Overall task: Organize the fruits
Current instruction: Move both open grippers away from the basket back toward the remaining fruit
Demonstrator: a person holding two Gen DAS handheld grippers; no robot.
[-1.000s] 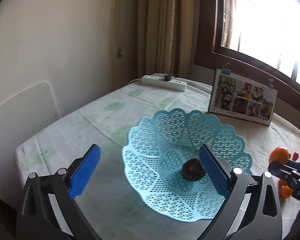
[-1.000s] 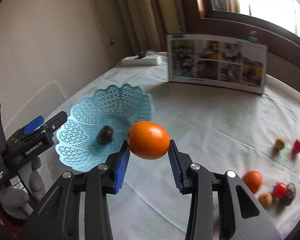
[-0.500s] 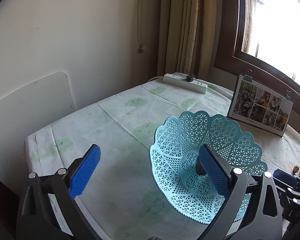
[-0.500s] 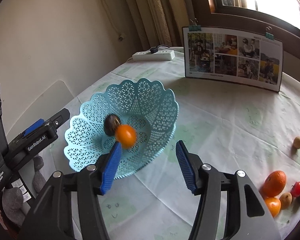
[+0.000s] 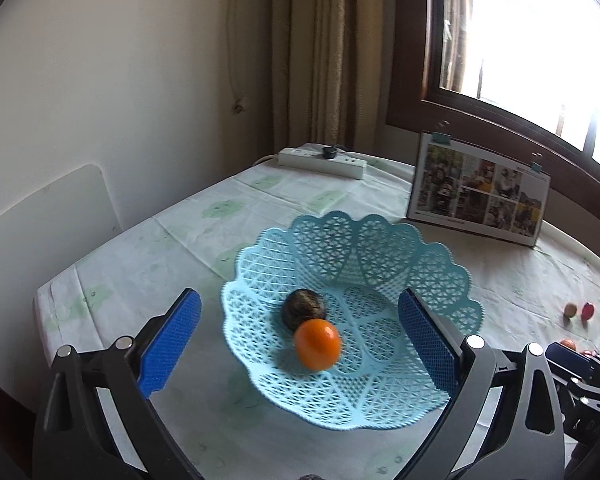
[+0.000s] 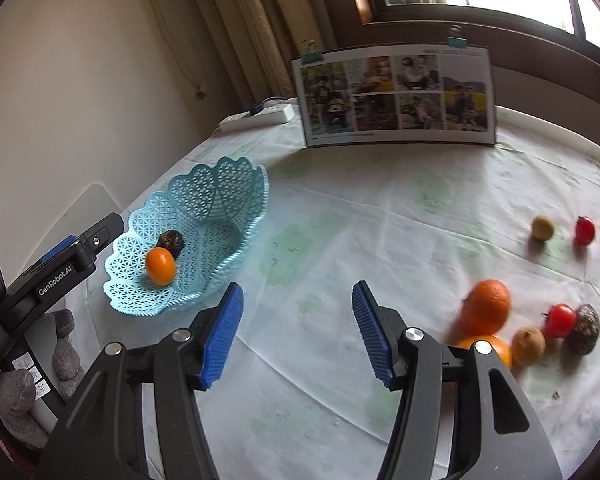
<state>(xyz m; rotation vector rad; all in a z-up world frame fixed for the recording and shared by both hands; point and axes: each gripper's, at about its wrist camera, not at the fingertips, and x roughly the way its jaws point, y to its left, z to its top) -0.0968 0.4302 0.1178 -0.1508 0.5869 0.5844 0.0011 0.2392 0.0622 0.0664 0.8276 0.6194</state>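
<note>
A light blue lattice basket [image 5: 380, 248] [image 6: 220, 184] sits on the tablecloth. Inside it lie an orange [image 5: 317, 344] [image 6: 161, 266] and a dark round fruit [image 5: 303, 307] [image 6: 171, 240], touching each other. My left gripper [image 5: 298, 344] hangs open above the basket's near side, nothing between its blue pads. My right gripper [image 6: 298, 332] is open and empty over bare cloth, to the right of the basket. Loose fruit lies to its right: a large orange [image 6: 486, 304], a second orange [image 6: 488, 348], a brown fruit [image 6: 528, 346], a red tomato [image 6: 560, 320], a dark fruit [image 6: 586, 328].
Further right on the cloth lie a tan fruit [image 6: 543, 227] and a red one [image 6: 585, 230]. A photo board [image 6: 396, 96] stands at the back under the window. A white power strip [image 5: 322, 158] lies at the far corner. The left gripper's body [image 6: 56, 268] shows left of the basket.
My right gripper opened and let the orange drop into the basket, then swung away to the right toward the loose fruit. The left gripper stayed open near the basket.
</note>
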